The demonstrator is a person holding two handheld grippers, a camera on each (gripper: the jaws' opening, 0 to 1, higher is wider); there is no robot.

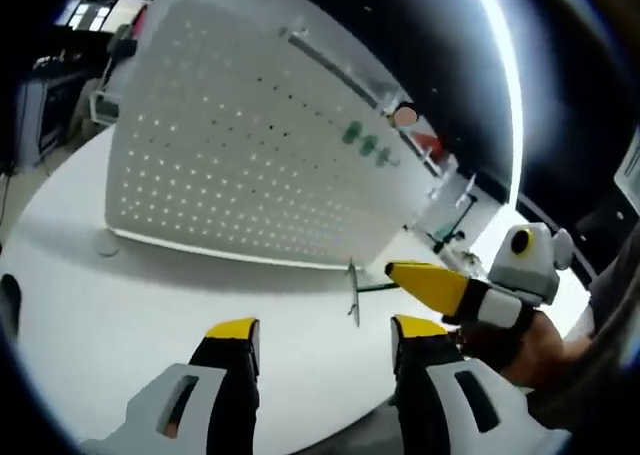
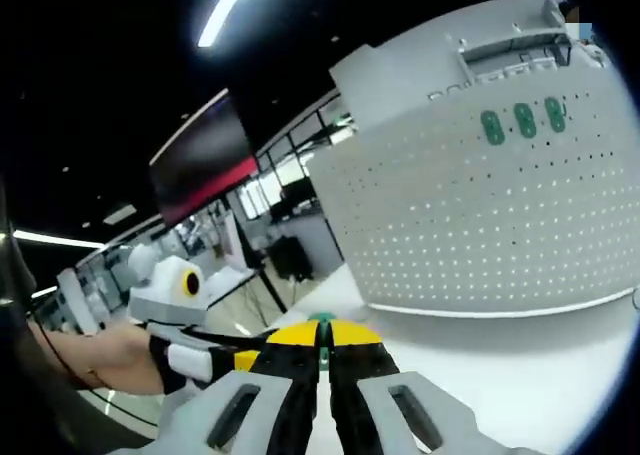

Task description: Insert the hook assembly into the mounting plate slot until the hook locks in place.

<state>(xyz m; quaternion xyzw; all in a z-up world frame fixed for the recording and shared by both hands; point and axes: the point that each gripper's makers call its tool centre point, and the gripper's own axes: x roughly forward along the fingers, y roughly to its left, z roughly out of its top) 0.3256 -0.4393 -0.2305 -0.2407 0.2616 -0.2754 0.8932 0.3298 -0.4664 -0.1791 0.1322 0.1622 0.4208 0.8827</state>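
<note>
My left gripper [image 1: 320, 337] hangs over the white table [image 1: 120, 305] with its jaws spread wide and nothing between them. My right gripper [image 2: 322, 337] has its yellow tips pressed together on the hook assembly [image 2: 322, 320], of which a small green bit shows at the seam. In the left gripper view that same right gripper [image 1: 425, 280] enters from the right, and the hook assembly [image 1: 357, 291] juts from its tip: a thin green shank pointing toward the board, ending in a short metal crossbar that stands roughly upright.

Beyond it stands the white perforated mounting plate [image 1: 250, 155], upright on the table, its face turned to both tools and well apart from the hook. The shank's long axis already aims at that face, so I judge the coming move is a forward push by the right hand, the nearer one. Nothing lies between hook and plate. Three green fittings [image 2: 522, 120] sit high on the board under a metal rail [image 1: 335, 70]; which slot is meant I cannot tell.
</note>
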